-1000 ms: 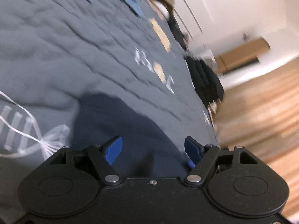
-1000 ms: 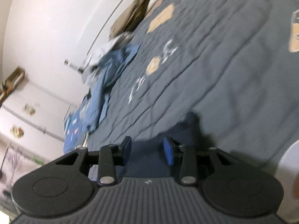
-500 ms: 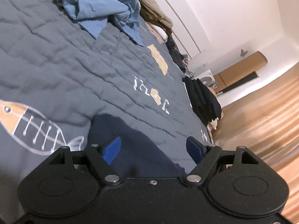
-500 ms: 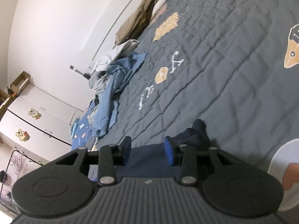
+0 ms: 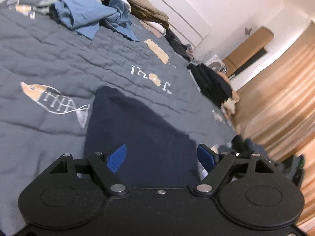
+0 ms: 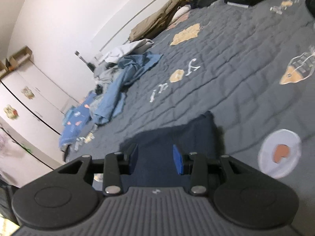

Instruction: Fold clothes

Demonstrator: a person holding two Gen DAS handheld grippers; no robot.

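Blue pads of the left gripper spread wide, pinching nothing, low over the near end of a navy garment. Same for the right gripper: pads parted, less widely, nothing between them, hovering over the same navy cloth. Spread flat on the grey quilt, near edge of the bed, narrowing to a rounded corner at the far end, beside the embroidered fish on its left. Farther off, a crumpled heap of blue clothes at the far left; a black stack at the far right edge, well apart from the navy piece.

Could fit either a piece just laid out for folding or one with a fold already pressed in; cannot tell which from the flat outline alone.

For a clean fold whichever it is: take hold only at true corners or edges, both layers if doubled; keep both grips level so the cloth travels square; lay edge onto edge, then smooth outward, avoiding dragging the quilt beneath.
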